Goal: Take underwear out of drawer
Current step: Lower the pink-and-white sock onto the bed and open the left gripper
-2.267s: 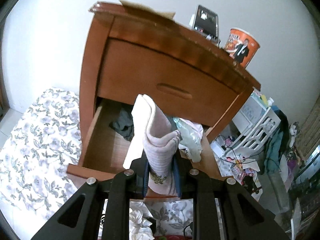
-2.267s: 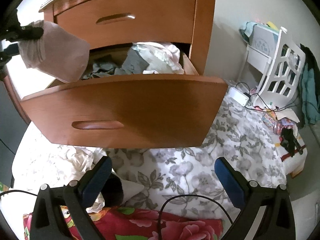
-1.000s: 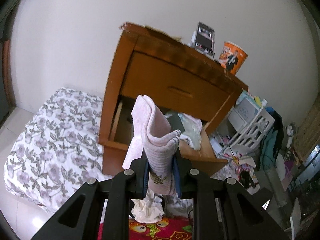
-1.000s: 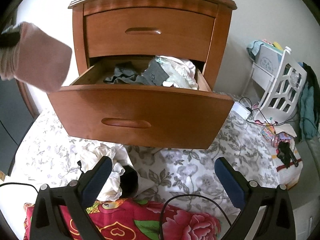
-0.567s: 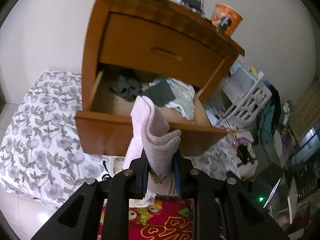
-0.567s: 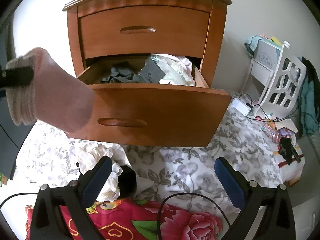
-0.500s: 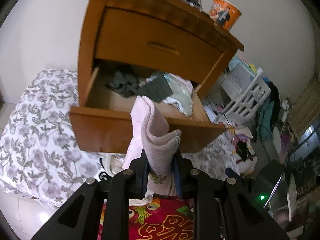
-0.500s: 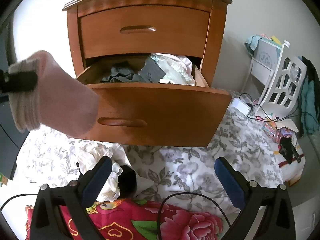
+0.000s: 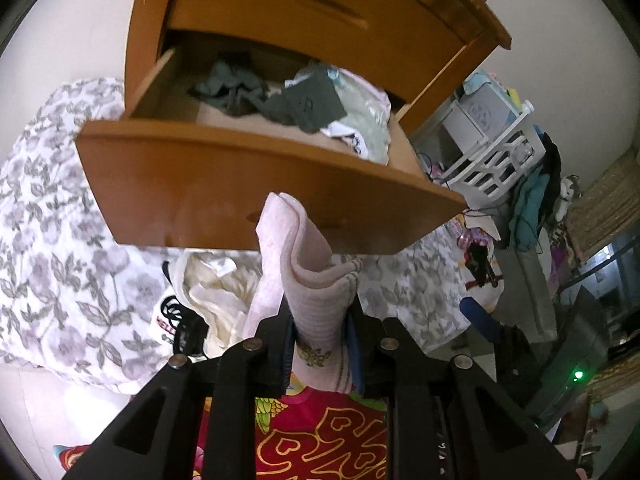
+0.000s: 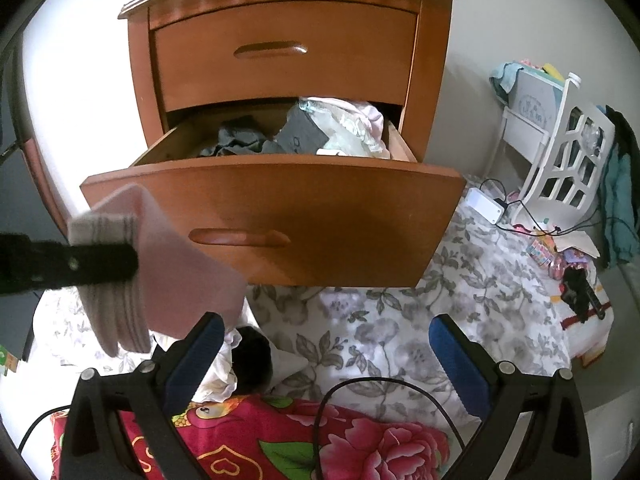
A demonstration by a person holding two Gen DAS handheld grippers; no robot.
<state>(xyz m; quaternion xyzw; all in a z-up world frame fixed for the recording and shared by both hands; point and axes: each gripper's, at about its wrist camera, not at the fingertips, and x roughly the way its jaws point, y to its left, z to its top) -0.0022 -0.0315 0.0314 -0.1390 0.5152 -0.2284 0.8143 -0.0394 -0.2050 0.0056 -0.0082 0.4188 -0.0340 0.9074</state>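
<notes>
My left gripper [image 9: 320, 344] is shut on a folded pale pink garment [image 9: 304, 268] with a ribbed cuff, held out in front of the open lower drawer [image 9: 256, 192]. In the right wrist view the same pink garment [image 10: 172, 276] hangs at the left, clamped by a black finger [image 10: 80, 266], below the drawer front [image 10: 280, 216]. Inside the drawer lie dark grey clothes [image 10: 240, 142] and pale crumpled clothes [image 10: 344, 128]. My right gripper [image 10: 324, 356] stands open and empty above the floral bedding, short of the drawer.
The wooden nightstand [image 10: 288, 52] has its upper drawer closed. Floral bedding [image 10: 400, 332] and a red flowered blanket [image 10: 320, 440] lie below. A pile of whitish clothes [image 9: 216, 292] rests under the drawer. A white rack [image 10: 560, 152], cables and clutter stand at the right.
My left gripper has sunk and tilted downward with the pink garment, from drawer height to below the drawer front. The right gripper has stayed open and still.
</notes>
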